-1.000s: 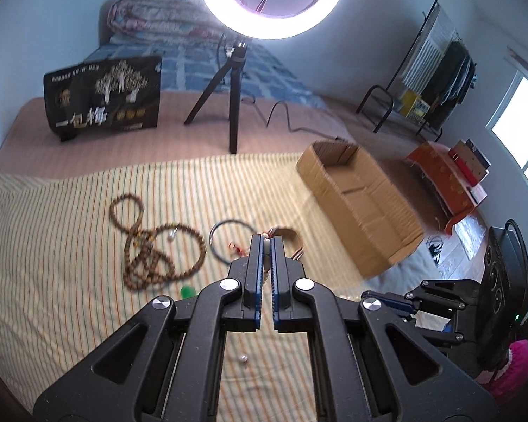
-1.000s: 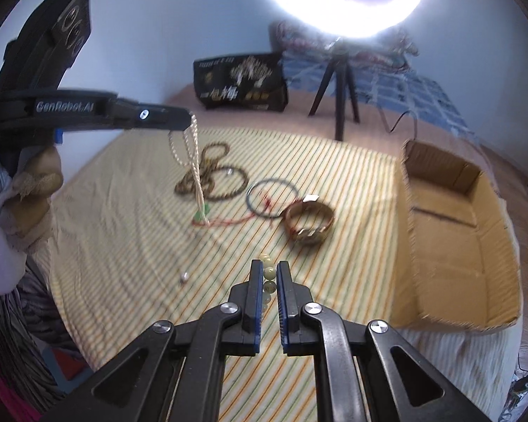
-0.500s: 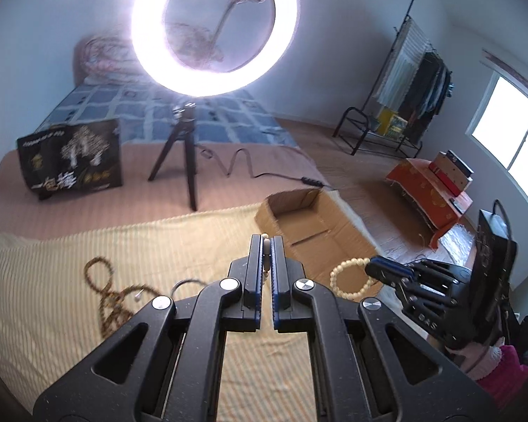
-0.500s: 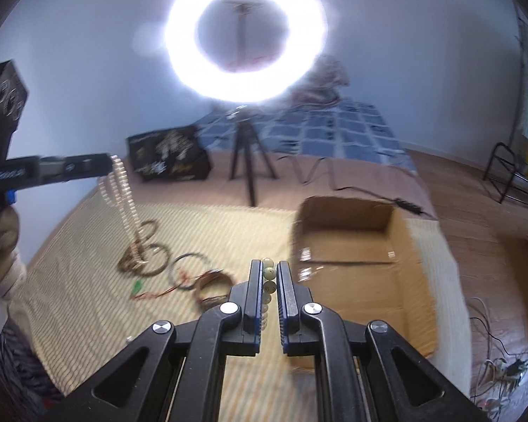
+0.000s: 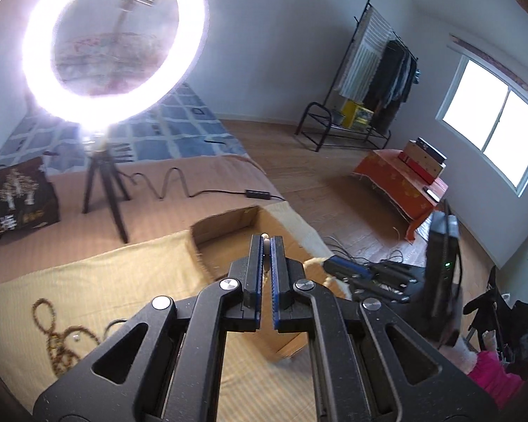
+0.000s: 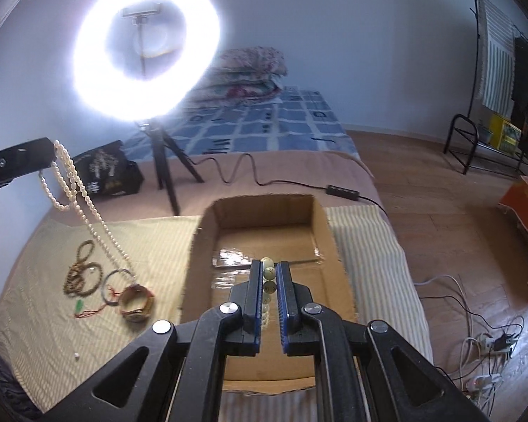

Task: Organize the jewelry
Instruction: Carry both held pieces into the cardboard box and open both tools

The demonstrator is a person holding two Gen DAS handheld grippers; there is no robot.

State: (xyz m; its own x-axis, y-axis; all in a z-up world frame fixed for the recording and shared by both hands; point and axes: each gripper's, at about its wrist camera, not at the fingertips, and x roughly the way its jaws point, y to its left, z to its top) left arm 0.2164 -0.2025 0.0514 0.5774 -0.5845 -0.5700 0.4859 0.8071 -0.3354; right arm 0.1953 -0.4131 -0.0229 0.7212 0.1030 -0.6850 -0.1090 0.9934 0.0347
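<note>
A bedroom: a striped cloth [image 6: 52, 316] covers the near end of a bed, with a ring light [image 6: 144, 49] on a tripod behind it and an open cardboard box [image 6: 320, 225] at the cloth's right edge. The right gripper [image 6: 270, 281] hangs over the box, its fingers clamped on a bracelet [image 6: 268, 274] of pale round beads that hangs down between them, above the box floor. The left gripper [image 5: 265, 256] has its fingers nearly together on a pale bead at their tips; the right view shows a pearl strand [image 6: 74, 190] dangling from those tips, well left of the right fingers, its lower end reaching toward the cloth. Both pieces look light and limp: hard, smooth beads on a cord, likely to slip or swing, so a pinch across the cord between beads should hold better than on a bead's crown. The long strand will probably sway and could snag the pieces lying under it. On the cloth, left of the right fingers, lie brown beads [image 6: 79, 274], a thin bangle [image 6: 118, 286], a wide brown bracelet [image 6: 137, 304], a red cord with a green charm [image 6: 78, 306] and a loose pearl [image 6: 76, 356].
</note>
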